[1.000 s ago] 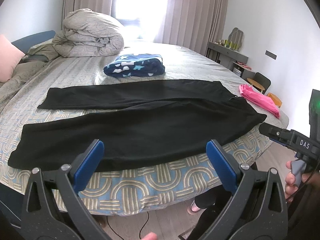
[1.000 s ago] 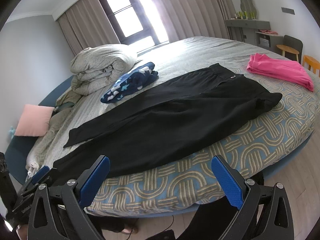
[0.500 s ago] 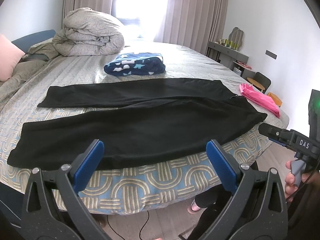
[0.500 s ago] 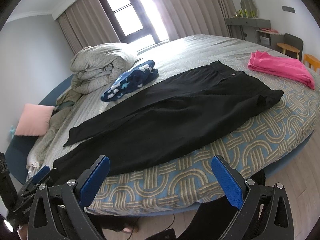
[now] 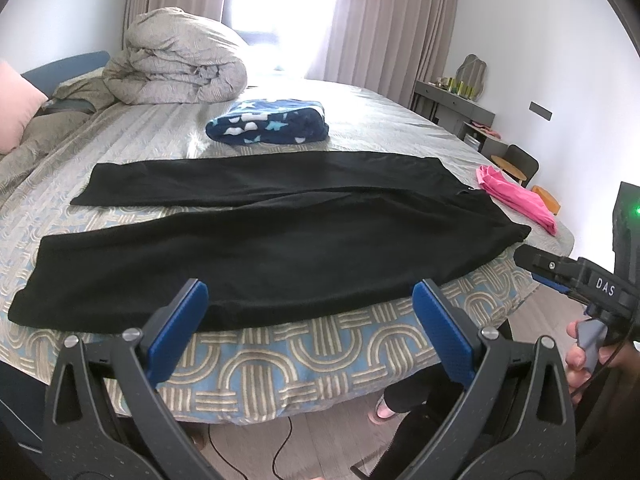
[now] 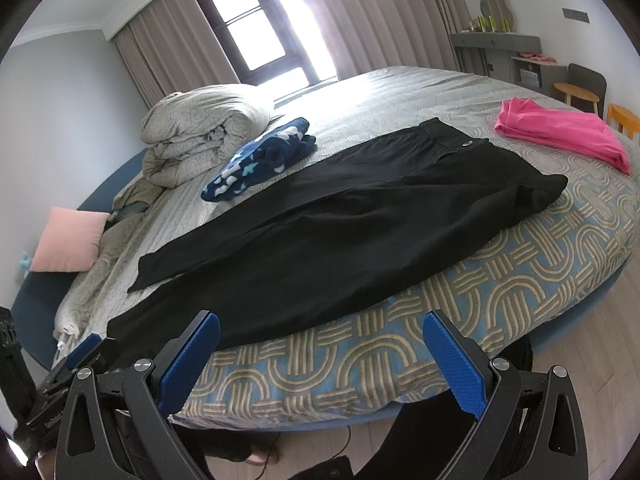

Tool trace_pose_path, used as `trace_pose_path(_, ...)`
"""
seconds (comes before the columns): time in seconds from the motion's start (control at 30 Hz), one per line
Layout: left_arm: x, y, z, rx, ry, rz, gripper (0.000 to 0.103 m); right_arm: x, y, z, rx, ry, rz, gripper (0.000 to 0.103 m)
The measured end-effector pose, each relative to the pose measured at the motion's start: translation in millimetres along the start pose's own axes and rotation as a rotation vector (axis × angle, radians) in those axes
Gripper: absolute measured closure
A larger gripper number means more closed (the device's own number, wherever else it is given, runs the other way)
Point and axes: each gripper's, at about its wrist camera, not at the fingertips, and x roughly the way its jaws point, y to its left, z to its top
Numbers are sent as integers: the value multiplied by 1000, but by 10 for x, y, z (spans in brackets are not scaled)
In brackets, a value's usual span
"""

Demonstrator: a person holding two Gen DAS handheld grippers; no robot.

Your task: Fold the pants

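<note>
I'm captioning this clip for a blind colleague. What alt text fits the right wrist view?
Black pants lie spread flat on a round bed, both legs apart, with the open right gripper in front of the near edge. Behind them sit a folded navy star blanket, a bundled duvet and a pink garment.

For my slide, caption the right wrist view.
Open right gripper faces black pants spread flat on the bed.

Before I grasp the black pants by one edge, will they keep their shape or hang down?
The black pants lie flat and follow the bed, so they are probably soft and would droop. A lifted leg would likely trail. The cloth looks matte, so it probably will not slip from the open left hand-held gripper or right hand-held gripper.
</note>
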Motion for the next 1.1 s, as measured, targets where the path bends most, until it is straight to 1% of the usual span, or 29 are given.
trace_pose_path(0.1, 19, 63, -54, -24, 21, -19, 1, 7, 6, -30, 2, 3, 4, 0)
trace_pose_path(0.3, 42, 167, -123, -53, 48, -5, 1, 52, -39, -29, 15, 17, 18, 0)
trace_pose_path(0.47, 100, 286, -153, -96, 68, -3, 1, 94, -49, -19, 17, 30, 25, 0)
trace_pose_path(0.6, 173, 344, -171, -117, 95, 2, 6, 118, -54, -34, 13, 39, 25, 0)
trace_pose_path(0.9, 300, 376, -190, -137, 139, 0, 8, 196, -101, -25, 12, 53, 30, 0)
trace_pose_path(0.97, 371, 417, -210, -167, 164, -21, 13, 219, -109, -27, 8, 55, 32, 2)
trace_pose_path(1.03, 449, 480, -244, -211, 198, -42, 24, 249, -121, -28, 7, 63, 34, 6)
trace_pose_path(1.1, 521, 541, -288, -255, 232, -55, 27, 281, -139, -31, 11, 73, 35, 9)
